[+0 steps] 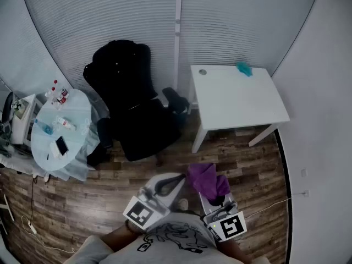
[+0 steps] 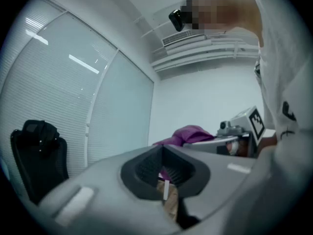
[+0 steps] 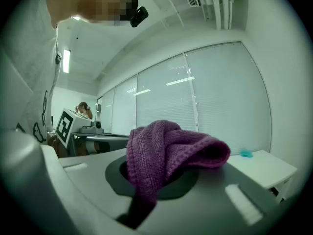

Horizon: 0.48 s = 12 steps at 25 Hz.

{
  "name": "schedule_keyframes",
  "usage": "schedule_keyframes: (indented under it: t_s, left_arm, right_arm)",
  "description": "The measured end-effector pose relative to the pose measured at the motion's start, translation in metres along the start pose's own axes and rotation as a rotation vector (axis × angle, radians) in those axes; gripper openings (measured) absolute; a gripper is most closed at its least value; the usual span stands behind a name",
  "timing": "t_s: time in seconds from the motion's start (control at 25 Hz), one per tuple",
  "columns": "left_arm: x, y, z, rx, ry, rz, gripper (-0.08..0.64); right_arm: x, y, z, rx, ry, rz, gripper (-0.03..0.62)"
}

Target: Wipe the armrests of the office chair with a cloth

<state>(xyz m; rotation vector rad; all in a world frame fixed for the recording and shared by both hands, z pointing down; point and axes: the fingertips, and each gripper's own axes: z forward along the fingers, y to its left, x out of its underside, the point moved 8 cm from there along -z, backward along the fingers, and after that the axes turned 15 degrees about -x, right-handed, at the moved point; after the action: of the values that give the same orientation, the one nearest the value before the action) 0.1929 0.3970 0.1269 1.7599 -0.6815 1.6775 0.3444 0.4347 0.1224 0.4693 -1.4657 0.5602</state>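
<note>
Cloth [image 3: 166, 148] bunched in right claw [image 1: 212, 196]; office chair [image 1: 132, 100] well apart, floor [image 1: 177, 161] between.

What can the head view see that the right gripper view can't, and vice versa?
Only the head view shows the black office chair, the round pale-blue side table and the wooden plank floor. Only the right gripper view shows the ceiling's lit strip lamp. Both show the purple knitted cloth clamped in the right tongs and the white rectangular table.

Two pairs of tongs — left tongs [image 1: 177, 179], right tongs [image 1: 212, 202] — one cloth [image 1: 203, 179], one chair [image 1: 132, 100], two tables: white table [image 1: 236, 103], round table [image 1: 78, 113].
</note>
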Motion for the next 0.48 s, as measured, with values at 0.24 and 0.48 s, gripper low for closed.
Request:
schedule_keyframes:
  t_s: [0.24,0.48]
  left_arm:
    - [0.001,-0.011,0.008,0.0,0.004,0.001,0.003]
    - [0.004,-0.025,0.026,-0.006,0.01,0.005,0.003]
  right_arm:
    - [0.0,-0.008,-0.01,-0.008,-0.002,-0.003,0.029]
    - [0.002,-0.026,-0.025,-0.012,-0.021,0.025,0.029]
